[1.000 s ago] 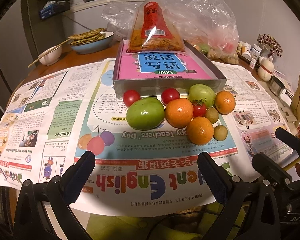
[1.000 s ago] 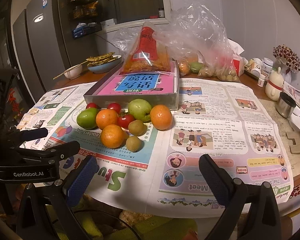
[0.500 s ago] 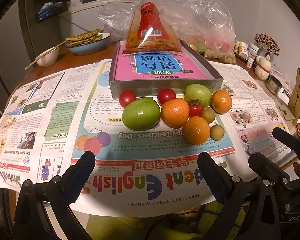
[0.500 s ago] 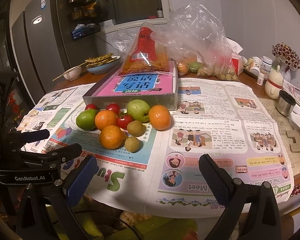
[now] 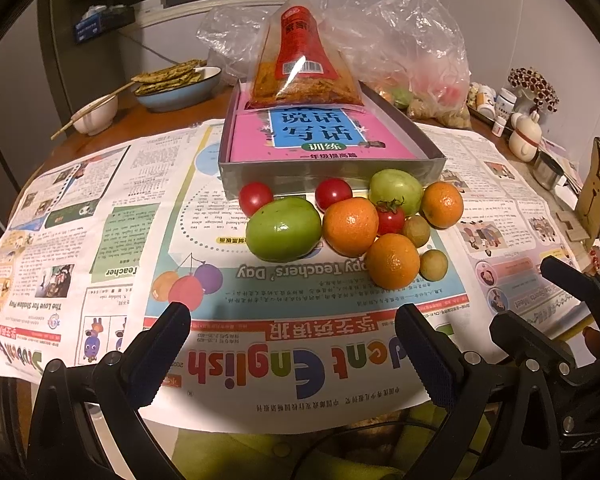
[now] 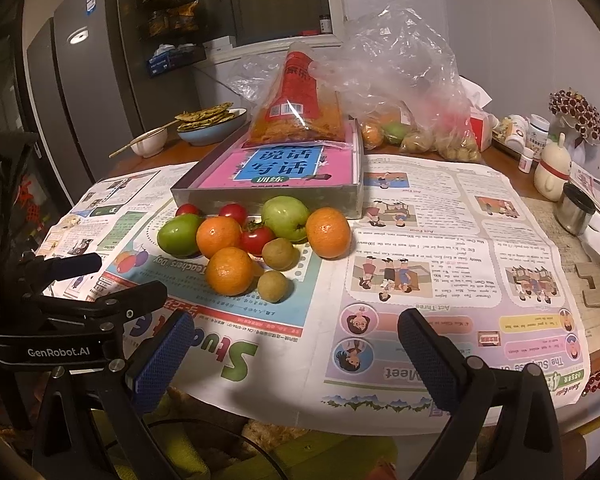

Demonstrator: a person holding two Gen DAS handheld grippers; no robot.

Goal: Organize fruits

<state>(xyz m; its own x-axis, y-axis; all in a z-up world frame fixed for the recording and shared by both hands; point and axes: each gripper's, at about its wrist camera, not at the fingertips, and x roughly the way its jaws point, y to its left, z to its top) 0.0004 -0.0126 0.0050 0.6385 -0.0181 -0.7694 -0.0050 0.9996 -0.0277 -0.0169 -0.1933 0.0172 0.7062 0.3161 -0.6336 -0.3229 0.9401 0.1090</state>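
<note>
A pile of fruit lies on newspaper in front of a grey tray (image 5: 332, 174) holding a pink book. In the pile are a big green tomato (image 5: 283, 228), a second green one (image 5: 396, 191), three oranges (image 5: 351, 226), small red tomatoes (image 5: 255, 198) and brownish kiwis (image 5: 433, 265). My left gripper (image 5: 292, 350) hovers open near the table's front edge, short of the pile and empty. In the right wrist view the same pile (image 6: 228, 236) sits ahead to the left, and my right gripper (image 6: 294, 354) is open and empty, also at the front edge.
A snack bag (image 5: 300, 68) and clear plastic bags (image 6: 404, 92) stand behind the tray. A blue bowl (image 5: 176, 88) and a white bowl with chopsticks (image 5: 96, 114) sit far left. Jars, a figurine (image 6: 552, 168) and a metal cup (image 6: 576, 208) line the right side.
Both grippers drifted slightly toward the table, so the fruit looks a little closer. Nothing was grasped and the fruit did not move.
</note>
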